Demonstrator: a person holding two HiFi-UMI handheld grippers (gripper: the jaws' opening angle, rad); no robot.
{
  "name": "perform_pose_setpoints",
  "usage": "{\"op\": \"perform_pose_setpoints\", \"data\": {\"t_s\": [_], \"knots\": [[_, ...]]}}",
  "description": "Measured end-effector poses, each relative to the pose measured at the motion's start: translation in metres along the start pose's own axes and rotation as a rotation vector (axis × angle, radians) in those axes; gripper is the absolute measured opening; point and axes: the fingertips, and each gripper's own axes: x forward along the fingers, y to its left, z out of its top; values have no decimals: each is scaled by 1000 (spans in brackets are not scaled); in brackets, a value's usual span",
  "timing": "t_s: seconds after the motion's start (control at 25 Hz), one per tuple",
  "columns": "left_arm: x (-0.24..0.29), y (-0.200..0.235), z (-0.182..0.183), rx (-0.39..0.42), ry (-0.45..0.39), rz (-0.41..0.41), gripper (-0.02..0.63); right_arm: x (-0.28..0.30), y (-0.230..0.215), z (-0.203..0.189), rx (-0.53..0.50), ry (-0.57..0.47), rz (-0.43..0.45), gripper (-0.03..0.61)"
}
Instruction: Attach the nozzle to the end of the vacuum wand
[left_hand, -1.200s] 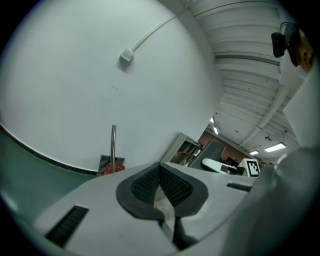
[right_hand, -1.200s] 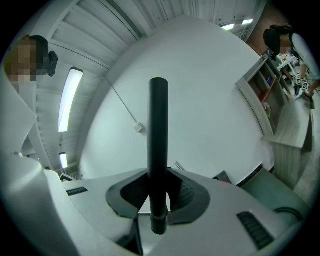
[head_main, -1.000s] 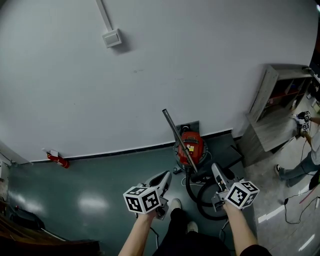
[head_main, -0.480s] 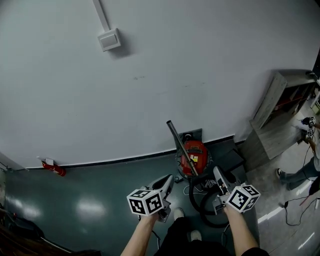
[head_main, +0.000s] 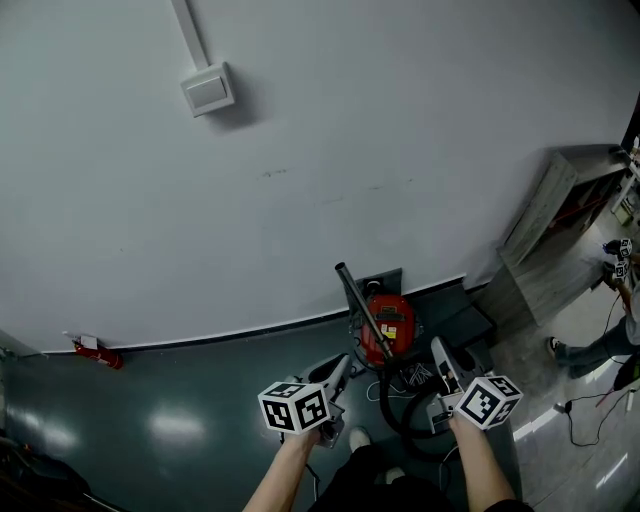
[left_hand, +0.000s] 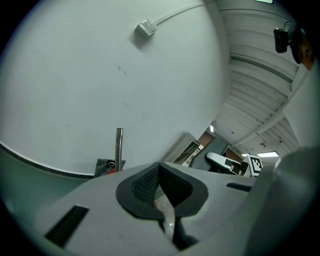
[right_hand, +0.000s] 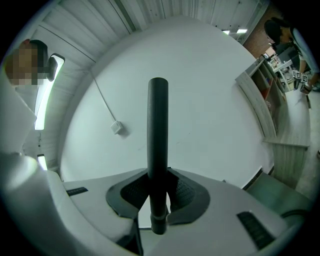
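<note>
Against the white wall (head_main: 330, 150) ahead stands the red vacuum (head_main: 391, 322). Its metal wand (head_main: 358, 300) leans up and to the left from the canister, with its top end free. A black hose (head_main: 385, 400) loops over the dark floor (head_main: 180, 420) in front of it.

My right gripper (right_hand: 158, 192) has its jaws clamped on the nozzle (right_hand: 158, 125), a dark tube standing upright between the pads and well apart from the wand's end. My left gripper (left_hand: 161, 186) is fully closed, with nothing between its pads. Past it I see the wand and a bit of the vacuum.

Both grippers hover above the floor near the vacuum, the right one over the hose. A grey shelf (head_main: 545, 215) stands at the right.
</note>
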Motion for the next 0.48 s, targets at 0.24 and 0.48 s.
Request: {"op": "perform_pose_setpoints", "data": {"t_s": [0.24,0.48], "knots": [[10,4,16,2,16,-16,3,18,4,12,2,-13,-4,91],[20,11,23,-3,24,-16,3,35,3,22,-3,-20,4,91]]}}
